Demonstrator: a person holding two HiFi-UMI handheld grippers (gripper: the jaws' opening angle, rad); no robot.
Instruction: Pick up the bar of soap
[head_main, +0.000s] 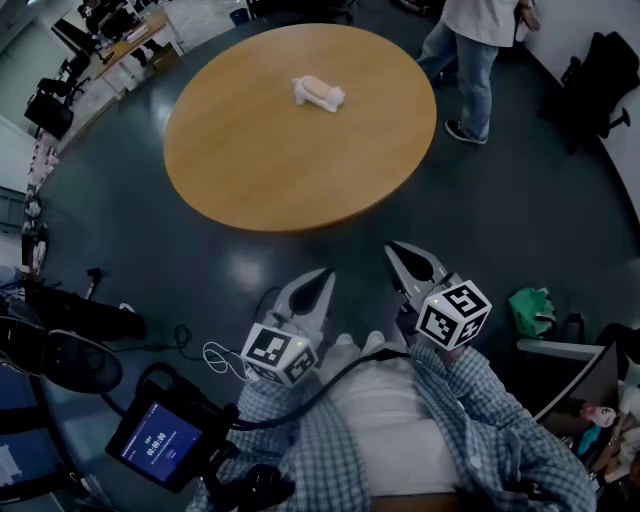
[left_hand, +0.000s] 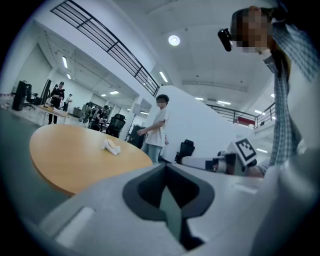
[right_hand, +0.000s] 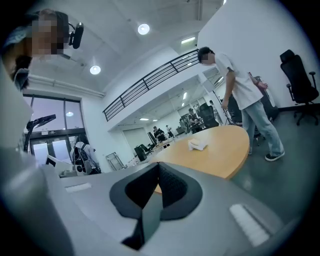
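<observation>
— What are the fingers doing?
— On the left gripper (head_main: 322, 282) they are pressed together with nothing between them. The right gripper (head_main: 400, 256) is the same, closed and empty.
— And the bar of soap (head_main: 319, 93)?
— It lies on the round bench (head_main: 270, 175), past the middle. It is well apart from both grippers, which hang over the floor (head_main: 500, 200) short of the near edge.

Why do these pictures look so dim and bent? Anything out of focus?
Head view: dim, bluish, floor curving around the round table. Left gripper view: fisheye, black corners, the close hand-held gripper looks soft. Right gripper view: same bending, ceiling lamp glares.
</observation>
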